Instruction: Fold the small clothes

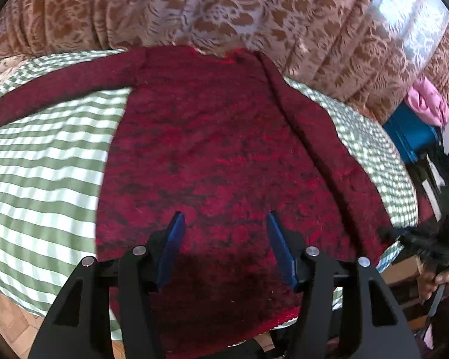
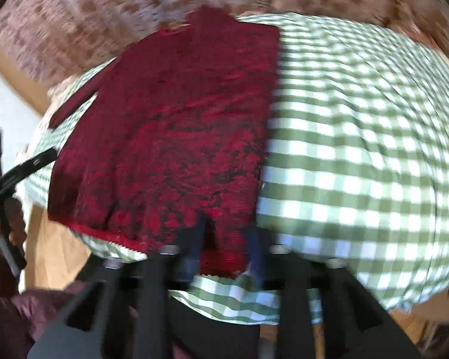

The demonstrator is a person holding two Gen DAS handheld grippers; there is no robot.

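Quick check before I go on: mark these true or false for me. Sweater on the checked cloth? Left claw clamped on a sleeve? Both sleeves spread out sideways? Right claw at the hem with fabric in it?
1. The red sweater lies on the green-and-white checked cloth. True.
2. The left claw is clamped on a sleeve. False: it is open over the sweater's lower body, with nothing between its fingers.
3. Both sleeves are spread out sideways. False: the outstretched sleeve runs out over the cloth, while the other sleeve lies along the body's edge.
4. The right claw is at the hem with red fabric between its fingers. True, though that view is blurred.
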